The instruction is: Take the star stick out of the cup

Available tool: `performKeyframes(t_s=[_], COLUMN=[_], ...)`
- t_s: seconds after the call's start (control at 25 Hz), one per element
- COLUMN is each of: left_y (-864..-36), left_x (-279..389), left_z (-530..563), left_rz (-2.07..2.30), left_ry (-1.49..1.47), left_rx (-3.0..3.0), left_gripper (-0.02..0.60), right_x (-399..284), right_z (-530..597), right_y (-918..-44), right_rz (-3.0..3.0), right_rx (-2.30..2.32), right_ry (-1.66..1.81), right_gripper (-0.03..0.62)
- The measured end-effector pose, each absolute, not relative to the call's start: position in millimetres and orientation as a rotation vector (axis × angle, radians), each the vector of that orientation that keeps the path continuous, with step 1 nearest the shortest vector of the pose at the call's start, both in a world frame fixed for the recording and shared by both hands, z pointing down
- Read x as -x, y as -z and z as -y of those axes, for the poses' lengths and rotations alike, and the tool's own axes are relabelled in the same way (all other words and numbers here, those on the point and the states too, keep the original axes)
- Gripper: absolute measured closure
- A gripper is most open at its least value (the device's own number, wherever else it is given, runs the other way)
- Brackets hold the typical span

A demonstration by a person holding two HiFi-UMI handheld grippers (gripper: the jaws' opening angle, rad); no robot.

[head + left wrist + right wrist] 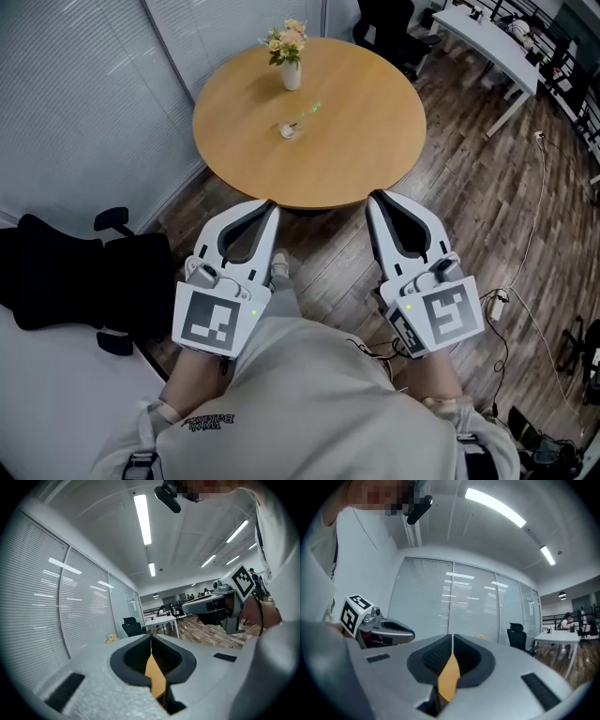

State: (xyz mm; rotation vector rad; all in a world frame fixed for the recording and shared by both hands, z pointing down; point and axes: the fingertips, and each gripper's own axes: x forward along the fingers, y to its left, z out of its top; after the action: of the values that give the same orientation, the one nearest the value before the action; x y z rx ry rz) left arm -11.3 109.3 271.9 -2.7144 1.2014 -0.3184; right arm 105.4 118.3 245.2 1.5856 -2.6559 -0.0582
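Note:
A small clear cup (288, 130) stands near the middle of the round wooden table (375, 141). A thin stick leans out of it, its pale green star end (313, 108) pointing up and to the right. Both grippers hang in front of the table's near edge, well short of the cup. My left gripper (271, 207) (151, 637) is shut with nothing in it. My right gripper (374, 198) (452, 637) is shut too, also holding nothing. In each gripper view the cup is hidden; only a sliver of orange tabletop shows behind the closed jaws.
A white vase of flowers (292, 58) stands on the table behind the cup. A black office chair (75, 272) sits at the left by the glass wall with blinds. A white desk (492, 42) is at the far right, and cables (525, 281) lie on the wooden floor.

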Motion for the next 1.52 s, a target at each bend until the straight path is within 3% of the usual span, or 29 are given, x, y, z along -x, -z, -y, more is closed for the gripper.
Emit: performKeyframes(t_s=[1.08, 1.52], left_y=[-269, -272], left_x=[73, 78], left_z=[163, 213], left_rz=[-1.057, -1.038], left_ry=[0.329, 0.307], left_rx=[2.825, 2.852], left_gripper=[0.56, 0.56], right_x=[-37, -29], right_z=[142, 189], right_y=[-234, -238], right_rz=[2.515, 2.48], right_rx=[-1.677, -1.688], right_ry=[0.041, 0.019], right_gripper=[0.559, 0.559])
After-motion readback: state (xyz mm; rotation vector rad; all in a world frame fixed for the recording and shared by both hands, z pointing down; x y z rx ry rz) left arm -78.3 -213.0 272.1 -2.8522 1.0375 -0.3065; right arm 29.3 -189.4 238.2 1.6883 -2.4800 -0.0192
